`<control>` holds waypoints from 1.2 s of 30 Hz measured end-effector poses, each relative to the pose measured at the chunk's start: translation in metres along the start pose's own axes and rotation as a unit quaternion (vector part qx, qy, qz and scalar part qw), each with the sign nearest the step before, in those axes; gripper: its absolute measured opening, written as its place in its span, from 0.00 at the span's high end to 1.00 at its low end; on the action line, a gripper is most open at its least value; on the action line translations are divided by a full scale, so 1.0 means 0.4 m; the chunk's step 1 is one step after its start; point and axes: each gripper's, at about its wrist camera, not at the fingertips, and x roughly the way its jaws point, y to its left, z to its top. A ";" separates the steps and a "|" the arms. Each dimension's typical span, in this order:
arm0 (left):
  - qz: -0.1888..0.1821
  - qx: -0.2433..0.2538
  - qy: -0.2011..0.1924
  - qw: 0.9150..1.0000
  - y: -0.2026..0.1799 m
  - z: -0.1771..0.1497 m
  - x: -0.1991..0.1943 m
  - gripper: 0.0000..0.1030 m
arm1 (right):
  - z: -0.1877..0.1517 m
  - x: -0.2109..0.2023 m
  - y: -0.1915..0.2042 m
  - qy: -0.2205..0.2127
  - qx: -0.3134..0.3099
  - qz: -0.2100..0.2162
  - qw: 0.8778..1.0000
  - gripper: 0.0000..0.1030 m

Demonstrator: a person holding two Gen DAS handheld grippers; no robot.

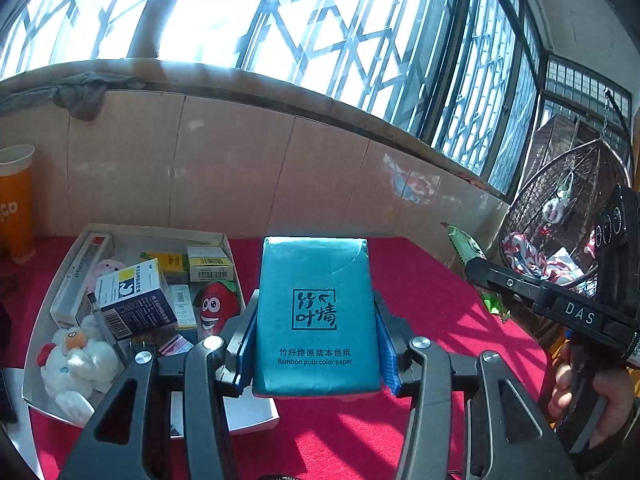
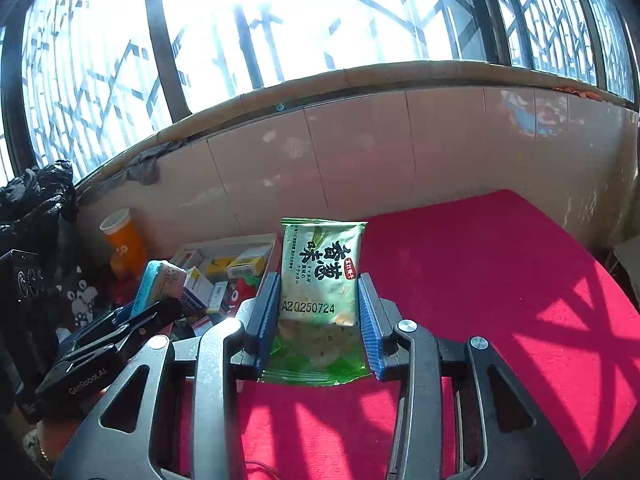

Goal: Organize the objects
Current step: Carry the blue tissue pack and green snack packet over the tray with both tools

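**Both claws loaded, box off to the left**

The white cardboard box (image 1: 48, 280), already crowded with medicine cartons, a white plush chick (image 1: 74, 364) and a red strawberry toy (image 1: 214, 306), sat on the red counter (image 1: 420, 280) at the far left, against the tiled wall. The left claw (image 1: 316, 316) was clenched on a teal tissue pack (image 1: 316, 312), which stood upright between the blue pads with its long axis pointing away from the wrist. The box lay just to the left of that claw and slightly below it (its near corner passed under the left finger), so the left claw was plainly the nearer of the two. Further right, the right claw (image 2: 318, 312) gripped a green cracker packet (image 2: 320, 280), also held lengthwise along the fingers. From that side the box (image 2: 232, 242) lay ahead and to the left, beyond the left claw (image 2: 160, 300), which stood between packet and box. The tissue pack would probably go in first.
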 end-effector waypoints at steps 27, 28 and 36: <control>0.054 -0.065 -0.022 0.996 0.202 -0.016 -0.064 0.52 | 0.012 0.123 0.187 0.036 -0.042 0.040 0.998 0.64; 0.056 -0.067 -0.022 0.996 0.212 -0.017 -0.065 0.52 | 0.012 0.129 0.194 0.038 -0.044 0.040 0.997 0.64; 0.077 -0.085 -0.025 0.993 0.277 -0.032 -0.074 0.52 | 0.026 0.192 0.233 0.052 -0.047 0.048 0.996 0.64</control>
